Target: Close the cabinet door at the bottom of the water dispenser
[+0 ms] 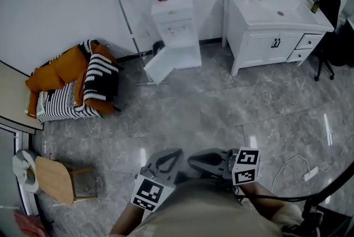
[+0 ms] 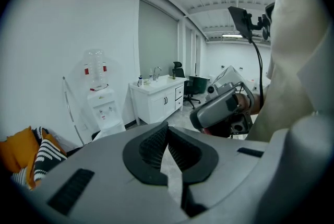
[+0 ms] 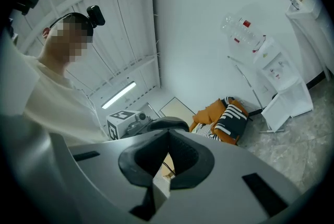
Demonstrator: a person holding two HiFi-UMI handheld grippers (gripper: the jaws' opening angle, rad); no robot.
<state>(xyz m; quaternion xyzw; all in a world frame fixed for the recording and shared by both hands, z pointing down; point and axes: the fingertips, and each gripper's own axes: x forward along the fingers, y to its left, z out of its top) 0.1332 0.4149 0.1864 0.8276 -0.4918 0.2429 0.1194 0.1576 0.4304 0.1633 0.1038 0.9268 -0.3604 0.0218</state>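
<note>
The white water dispenser (image 1: 172, 23) stands against the far wall with a clear bottle on top. Its bottom cabinet door (image 1: 161, 67) hangs open, swung out to the left over the floor. The dispenser (image 2: 104, 108) also shows small in the left gripper view and tilted, with the open door (image 3: 282, 108), in the right gripper view. Both grippers are held close to the person's body, far from the dispenser. My left gripper (image 1: 172, 156) is shut with nothing in it, fingertips meeting (image 2: 167, 129). My right gripper (image 1: 197, 162) is likewise shut and empty (image 3: 168, 137).
A white sink cabinet (image 1: 271, 31) stands right of the dispenser, with a black office chair (image 1: 332, 15) beyond it. A seat with orange and striped cushions (image 1: 77, 84) sits at the left, a wooden stool (image 1: 55, 178) nearer. A pole (image 1: 130, 29) leans by the dispenser. A cable and power strip (image 1: 310, 174) lie on the floor at right.
</note>
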